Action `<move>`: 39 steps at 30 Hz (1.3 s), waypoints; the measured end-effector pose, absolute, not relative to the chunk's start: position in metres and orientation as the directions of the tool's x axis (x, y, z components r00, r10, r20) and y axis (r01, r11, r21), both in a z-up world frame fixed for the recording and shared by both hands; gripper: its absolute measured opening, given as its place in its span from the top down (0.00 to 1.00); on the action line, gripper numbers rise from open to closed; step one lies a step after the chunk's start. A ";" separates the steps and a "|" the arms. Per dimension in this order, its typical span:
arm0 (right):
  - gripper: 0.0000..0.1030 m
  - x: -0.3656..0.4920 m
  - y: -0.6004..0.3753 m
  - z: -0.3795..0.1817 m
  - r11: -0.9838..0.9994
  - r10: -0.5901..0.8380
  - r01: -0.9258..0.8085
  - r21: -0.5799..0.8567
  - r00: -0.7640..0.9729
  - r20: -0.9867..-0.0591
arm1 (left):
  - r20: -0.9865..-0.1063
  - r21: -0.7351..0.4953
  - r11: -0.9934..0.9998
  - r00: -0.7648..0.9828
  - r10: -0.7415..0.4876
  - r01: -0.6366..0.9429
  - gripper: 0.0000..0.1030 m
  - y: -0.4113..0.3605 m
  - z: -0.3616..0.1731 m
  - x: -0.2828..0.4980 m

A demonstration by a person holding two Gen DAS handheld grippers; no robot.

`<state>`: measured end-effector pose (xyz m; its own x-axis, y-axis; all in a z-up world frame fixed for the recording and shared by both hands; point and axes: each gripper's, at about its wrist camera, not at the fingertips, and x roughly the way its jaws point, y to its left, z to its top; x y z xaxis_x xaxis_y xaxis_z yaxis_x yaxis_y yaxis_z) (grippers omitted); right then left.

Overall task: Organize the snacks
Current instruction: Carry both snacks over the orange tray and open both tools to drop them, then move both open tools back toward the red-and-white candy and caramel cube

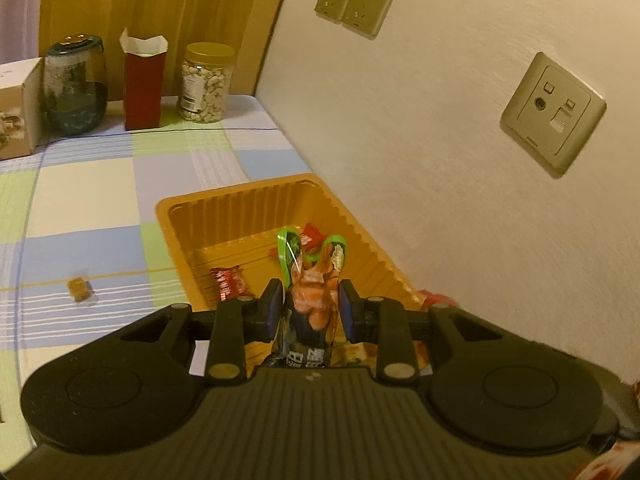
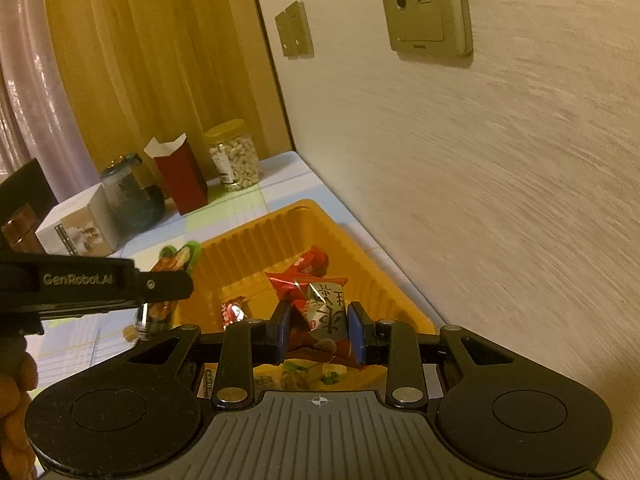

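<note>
Between my left gripper's (image 1: 310, 306) pads sits a green-edged packet (image 1: 316, 276), clamped and held over the near end of the orange tray (image 1: 240, 200). My right gripper (image 2: 322, 330) is clenched on a red packet (image 2: 326, 312), also above the tray. Inside the tray I see more red packets (image 2: 314, 262) lying loose on its floor. The tray rests on the checked surface (image 1: 88, 200) right against the wall (image 1: 460, 160). A small brown candy (image 1: 80, 290) lies on the surface, left of the tray. Farther back stand a nut jar (image 1: 206, 84), a red carton (image 1: 144, 88), a glass jar (image 1: 76, 88) and a white box (image 1: 20, 108).
</note>
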<state>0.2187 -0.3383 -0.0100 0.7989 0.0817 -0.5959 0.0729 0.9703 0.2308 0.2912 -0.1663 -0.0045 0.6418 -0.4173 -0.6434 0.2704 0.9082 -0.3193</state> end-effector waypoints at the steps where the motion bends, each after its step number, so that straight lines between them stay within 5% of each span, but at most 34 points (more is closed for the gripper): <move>1: 0.70 0.218 -0.339 -0.010 0.970 0.081 0.075 0.232 0.799 -0.596 | -0.639 -0.326 0.905 0.642 -0.424 0.273 0.70 -0.167 -0.004 0.292; 39: 0.70 0.217 -0.324 -0.002 0.964 0.137 0.029 0.264 0.798 -0.586 | -0.659 -0.255 0.953 0.692 -0.296 0.165 0.66 -0.088 -0.008 0.232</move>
<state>0.2173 -0.3239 -0.0023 0.7985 0.1368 -0.5863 0.0286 0.9641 0.2639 0.2320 -0.0884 -0.0078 0.6915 -0.2962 -0.6588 0.1649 0.9527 -0.2553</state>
